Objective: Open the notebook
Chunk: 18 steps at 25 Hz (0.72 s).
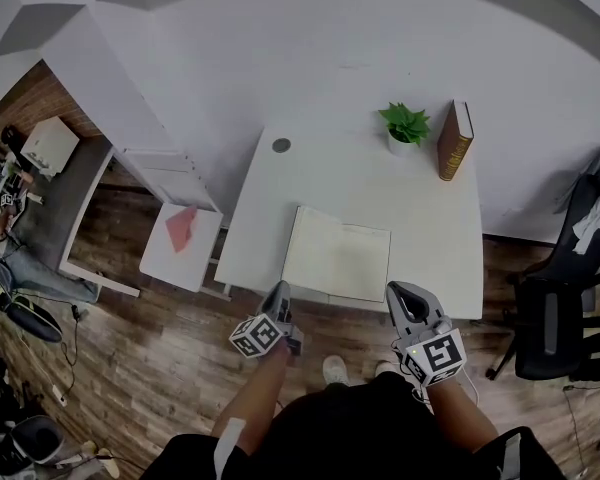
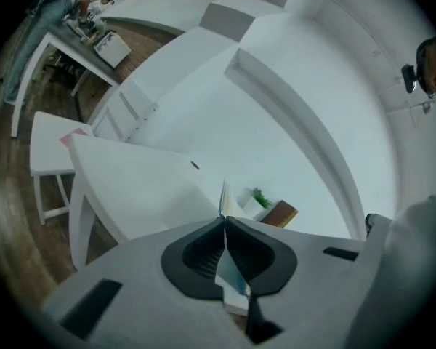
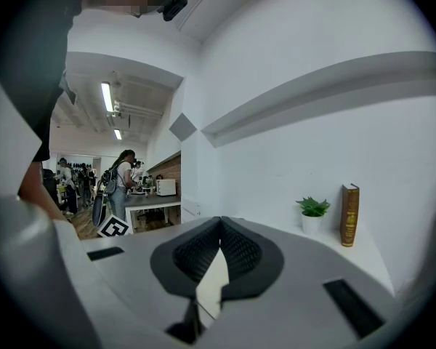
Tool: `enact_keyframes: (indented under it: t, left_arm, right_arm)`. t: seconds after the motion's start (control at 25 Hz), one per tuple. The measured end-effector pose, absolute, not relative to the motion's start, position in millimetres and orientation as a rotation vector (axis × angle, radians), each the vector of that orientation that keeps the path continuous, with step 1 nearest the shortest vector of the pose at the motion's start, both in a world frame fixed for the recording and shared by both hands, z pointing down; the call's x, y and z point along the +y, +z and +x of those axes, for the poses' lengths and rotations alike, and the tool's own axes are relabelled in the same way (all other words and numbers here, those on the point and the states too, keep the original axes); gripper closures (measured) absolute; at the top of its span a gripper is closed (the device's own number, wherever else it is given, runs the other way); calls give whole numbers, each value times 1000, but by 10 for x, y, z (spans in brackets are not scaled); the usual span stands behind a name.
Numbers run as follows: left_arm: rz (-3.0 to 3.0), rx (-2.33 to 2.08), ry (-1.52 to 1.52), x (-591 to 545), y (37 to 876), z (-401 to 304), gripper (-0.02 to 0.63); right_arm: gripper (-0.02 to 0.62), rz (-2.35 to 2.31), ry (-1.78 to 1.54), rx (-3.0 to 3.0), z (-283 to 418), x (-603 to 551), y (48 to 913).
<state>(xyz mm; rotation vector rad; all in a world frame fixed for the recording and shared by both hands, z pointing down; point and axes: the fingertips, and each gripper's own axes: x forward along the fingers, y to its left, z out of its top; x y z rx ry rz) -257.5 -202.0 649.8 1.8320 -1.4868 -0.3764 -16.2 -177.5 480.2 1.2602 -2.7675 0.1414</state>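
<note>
The notebook [image 1: 338, 258] lies open and flat on the white table [image 1: 350, 183], near its front edge, showing cream pages. My left gripper [image 1: 278, 290] hangs at the table's front edge by the notebook's near left corner, jaws shut with nothing in them. In the left gripper view the shut tips [image 2: 224, 222] point at the notebook [image 2: 224, 198], seen edge-on just past them. My right gripper [image 1: 398, 290] hovers off the near right corner, also shut and empty. In the right gripper view a strip of cream page [image 3: 214, 275] shows below the closed tips [image 3: 219, 222].
A small potted plant [image 1: 405, 128] and an upright brown book [image 1: 455, 140] stand at the table's back right. A low white side table [image 1: 205, 258] with a red sheet [image 1: 182, 228] is to the left. A black chair [image 1: 560, 308] stands to the right.
</note>
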Motion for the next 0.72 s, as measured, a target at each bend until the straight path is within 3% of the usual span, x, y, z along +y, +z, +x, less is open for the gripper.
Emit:
enact_keyframes:
  t: [0.16, 0.24, 0.32, 0.72]
  left_arm:
    - [1811, -1578, -251, -1993, 6628, -2704, 581]
    - [1808, -1619, -209, -1970, 6613, -2744, 483]
    - [1813, -1659, -181, -1948, 6542, -2786, 440]
    - [2251, -1672, -81, -2014, 5511, -2296, 445]
  right_arm:
    - [594, 1277, 149, -2766, -163, -1751, 4817]
    - [594, 1280, 153, -2766, -160, -1735, 4829]
    - [594, 1282, 154, -2768, -169, -1718, 4836]
    - [594, 1279, 141, -2795, -227, -1726, 4775]
